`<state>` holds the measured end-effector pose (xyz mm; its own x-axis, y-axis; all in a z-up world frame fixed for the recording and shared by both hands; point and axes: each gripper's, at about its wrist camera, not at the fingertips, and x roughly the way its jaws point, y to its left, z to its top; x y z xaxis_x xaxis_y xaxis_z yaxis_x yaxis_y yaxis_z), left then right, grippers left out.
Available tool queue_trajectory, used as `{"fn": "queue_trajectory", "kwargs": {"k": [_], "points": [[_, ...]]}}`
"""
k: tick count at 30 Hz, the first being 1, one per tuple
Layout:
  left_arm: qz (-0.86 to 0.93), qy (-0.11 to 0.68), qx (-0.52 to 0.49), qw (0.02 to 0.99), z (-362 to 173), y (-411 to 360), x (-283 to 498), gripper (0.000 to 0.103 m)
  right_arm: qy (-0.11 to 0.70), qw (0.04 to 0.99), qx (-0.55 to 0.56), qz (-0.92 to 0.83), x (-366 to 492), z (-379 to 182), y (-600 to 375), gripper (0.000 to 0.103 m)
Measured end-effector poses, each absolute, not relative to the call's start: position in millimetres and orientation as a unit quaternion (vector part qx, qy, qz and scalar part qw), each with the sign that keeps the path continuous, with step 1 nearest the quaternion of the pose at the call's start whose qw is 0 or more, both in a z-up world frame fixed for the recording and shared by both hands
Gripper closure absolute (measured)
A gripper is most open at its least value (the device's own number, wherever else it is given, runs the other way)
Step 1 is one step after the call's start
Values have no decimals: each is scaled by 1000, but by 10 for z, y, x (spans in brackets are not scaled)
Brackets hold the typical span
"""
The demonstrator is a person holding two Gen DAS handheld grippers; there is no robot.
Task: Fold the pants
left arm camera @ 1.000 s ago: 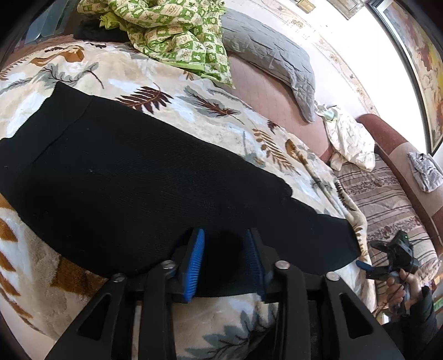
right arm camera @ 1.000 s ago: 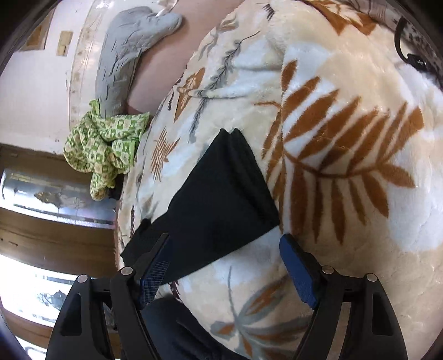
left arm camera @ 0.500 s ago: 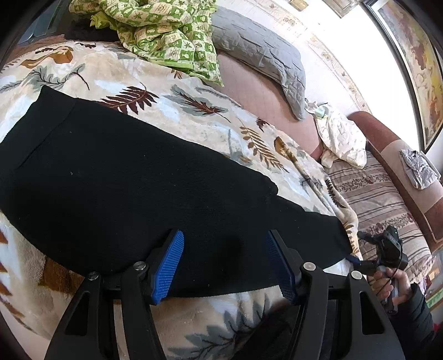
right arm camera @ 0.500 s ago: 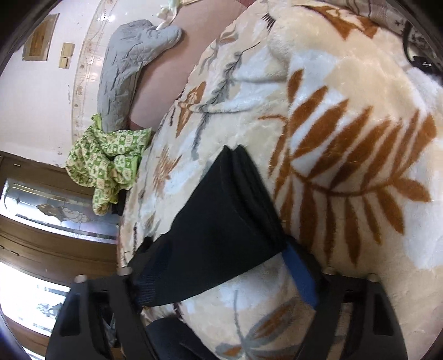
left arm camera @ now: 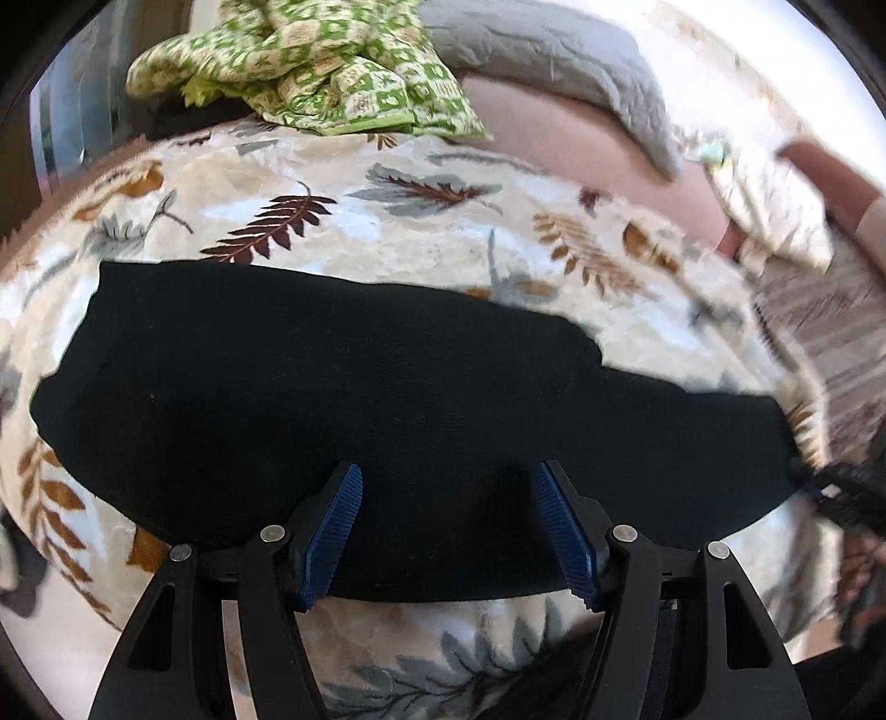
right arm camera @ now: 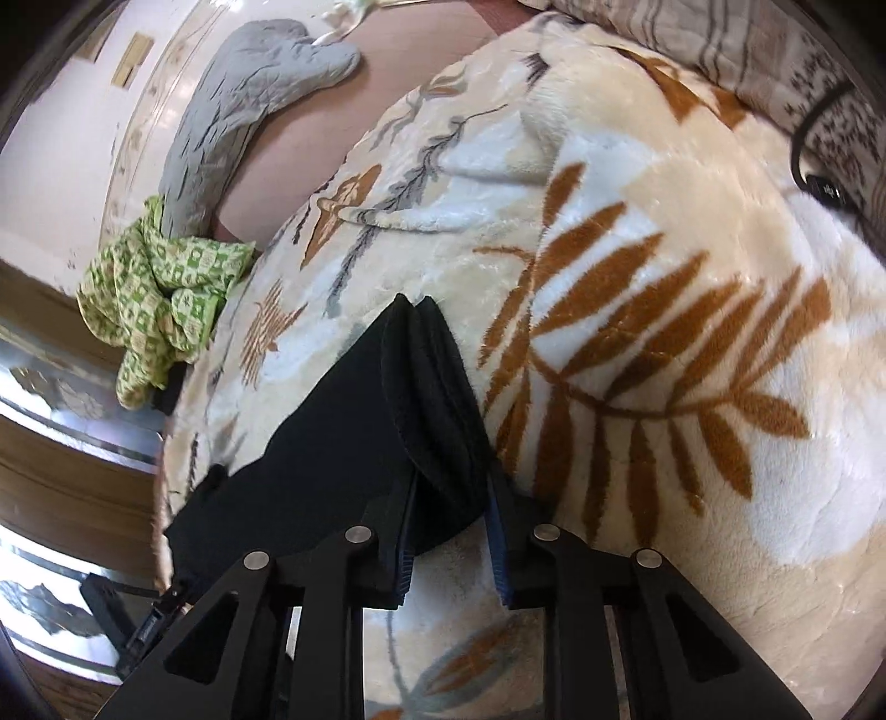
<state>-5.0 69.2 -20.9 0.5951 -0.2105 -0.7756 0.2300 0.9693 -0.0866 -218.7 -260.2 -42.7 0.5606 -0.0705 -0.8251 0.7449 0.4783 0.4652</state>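
Black pants (left arm camera: 343, 399) lie folded lengthwise across a cream blanket with leaf prints (left arm camera: 421, 221). My left gripper (left arm camera: 448, 498) is open, its blue pads straddling the near edge of the pants at their middle. In the right wrist view, my right gripper (right arm camera: 448, 498) is shut on the hem end of the pants (right arm camera: 432, 399), which bunches between the pads. The right gripper also shows at the far right of the left wrist view (left arm camera: 841, 493).
A green patterned cloth (left arm camera: 310, 61) and a grey quilted pillow (left arm camera: 554, 50) lie at the back of the bed. A striped cover (right arm camera: 747, 39) and a black cable (right arm camera: 814, 166) sit at the blanket's far edge.
My left gripper opened from nearly closed on the pants edge. My right gripper moved onto the pant hem and closed on it.
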Motion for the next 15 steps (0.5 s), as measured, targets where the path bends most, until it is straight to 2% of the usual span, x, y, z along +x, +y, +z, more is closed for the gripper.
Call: {"fn": "queue_trajectory", "kwargs": {"k": [8,15], "points": [[-117,436,68,889,-253,474,-86,22,388,776,419,-269,-2212,-460,-2574,83],[-120,437,73,888,-286,465,-47,19,396,782,395,-276,-2184,-412,-2516,79]]}}
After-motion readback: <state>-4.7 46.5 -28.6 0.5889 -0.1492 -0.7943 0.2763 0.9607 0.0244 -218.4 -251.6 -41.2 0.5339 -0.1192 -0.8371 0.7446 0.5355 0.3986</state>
